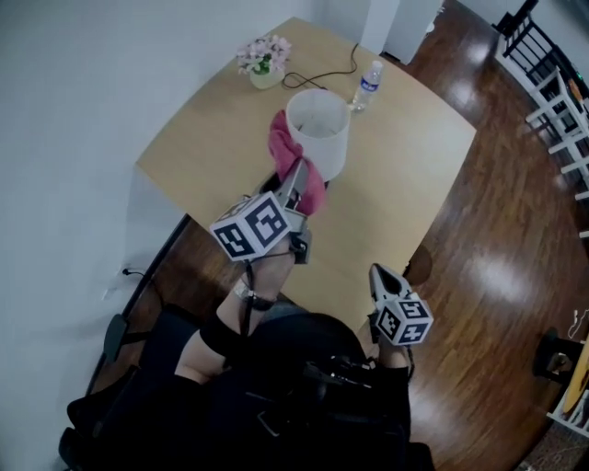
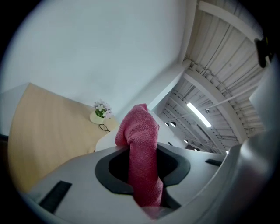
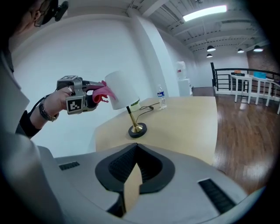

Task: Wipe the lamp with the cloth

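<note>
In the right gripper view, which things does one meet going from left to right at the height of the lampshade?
left gripper with a square marker → pink terry cloth in its jaws → white cylindrical lampshade → clear plastic water bottle → black railing

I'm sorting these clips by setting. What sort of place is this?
Probably an open loft-style office or studio rather than a home: bare ceiling beams with strip lights, and a black railing beside a wide wooden floor.
</note>
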A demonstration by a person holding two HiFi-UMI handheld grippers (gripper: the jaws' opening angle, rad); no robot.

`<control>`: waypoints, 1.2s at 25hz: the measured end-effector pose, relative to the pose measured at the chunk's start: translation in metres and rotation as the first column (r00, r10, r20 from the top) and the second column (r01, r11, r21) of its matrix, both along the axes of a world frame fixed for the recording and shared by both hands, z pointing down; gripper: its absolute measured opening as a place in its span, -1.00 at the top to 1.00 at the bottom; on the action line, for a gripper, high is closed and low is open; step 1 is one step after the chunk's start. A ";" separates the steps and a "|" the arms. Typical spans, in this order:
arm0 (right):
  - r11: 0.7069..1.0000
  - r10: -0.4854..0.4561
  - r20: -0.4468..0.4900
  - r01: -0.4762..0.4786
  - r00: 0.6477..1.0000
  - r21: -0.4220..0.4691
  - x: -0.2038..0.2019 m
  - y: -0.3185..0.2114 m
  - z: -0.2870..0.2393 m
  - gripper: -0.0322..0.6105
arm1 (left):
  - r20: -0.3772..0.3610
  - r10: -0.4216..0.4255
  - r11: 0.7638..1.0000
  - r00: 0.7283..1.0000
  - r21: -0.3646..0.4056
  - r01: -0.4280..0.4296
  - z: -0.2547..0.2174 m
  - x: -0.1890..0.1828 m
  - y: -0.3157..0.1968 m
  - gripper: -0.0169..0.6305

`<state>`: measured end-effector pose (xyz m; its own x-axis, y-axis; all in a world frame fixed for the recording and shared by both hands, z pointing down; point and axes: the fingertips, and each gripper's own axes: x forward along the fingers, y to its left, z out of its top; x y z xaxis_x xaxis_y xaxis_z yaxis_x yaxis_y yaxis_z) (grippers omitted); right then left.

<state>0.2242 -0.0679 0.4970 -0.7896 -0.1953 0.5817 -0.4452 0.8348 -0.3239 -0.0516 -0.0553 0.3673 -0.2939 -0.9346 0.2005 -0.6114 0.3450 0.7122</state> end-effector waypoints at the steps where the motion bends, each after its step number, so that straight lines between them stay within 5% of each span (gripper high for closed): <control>1: 1.000 -0.010 0.006 0.010 1.000 -0.004 0.002 -0.002 0.001 0.87 | 0.004 -0.019 0.999 1.000 -0.031 0.019 0.011 0.001 0.003 0.58; 8: 0.997 -0.073 0.033 0.074 0.997 -0.017 0.014 -0.010 0.006 0.87 | -0.043 -0.102 0.970 0.994 -0.226 0.090 0.106 0.010 0.017 0.57; 18: 0.995 -0.077 0.044 0.080 0.996 -0.064 0.060 -0.021 0.018 0.87 | -0.025 -0.131 0.920 0.991 -0.376 0.112 0.160 0.018 0.033 0.57; 20: 0.994 -0.084 0.058 0.089 0.995 -0.071 0.061 -0.020 0.018 0.87 | 0.042 -0.106 0.893 0.993 -0.435 0.114 0.161 0.025 0.051 0.58; 21: 0.993 -0.091 0.064 0.095 0.994 -0.074 0.062 -0.019 0.018 0.87 | 0.136 -0.068 0.879 0.988 -0.461 0.124 0.148 0.031 0.058 0.58; 23: 0.991 -0.098 0.076 0.104 0.992 -0.083 0.065 -0.018 0.018 0.87 | 0.389 0.066 0.853 0.919 -0.500 0.151 0.103 0.047 0.062 0.58; 25: 0.989 -0.099 0.085 0.107 0.992 -0.102 0.068 -0.016 0.021 0.87 | 0.580 0.210 0.838 0.787 -0.522 0.161 0.054 0.064 0.052 0.58; 27: 0.987 -0.107 0.089 0.117 0.990 -0.113 0.066 -0.011 0.023 0.87 | 0.657 0.315 0.826 0.685 -0.545 0.143 0.019 0.073 0.036 0.58; 30: 0.985 -0.134 0.095 0.144 0.986 -0.099 0.055 -0.003 0.017 0.87 | 0.675 0.399 0.819 0.621 -0.566 0.090 -0.011 0.071 0.013 0.58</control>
<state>0.2794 -0.0713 0.5139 -0.8538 -0.0216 0.5202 -0.2931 0.8458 -0.4459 0.0197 -0.0423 0.3564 -0.4223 -0.8001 0.4260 -0.9033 0.3326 -0.2708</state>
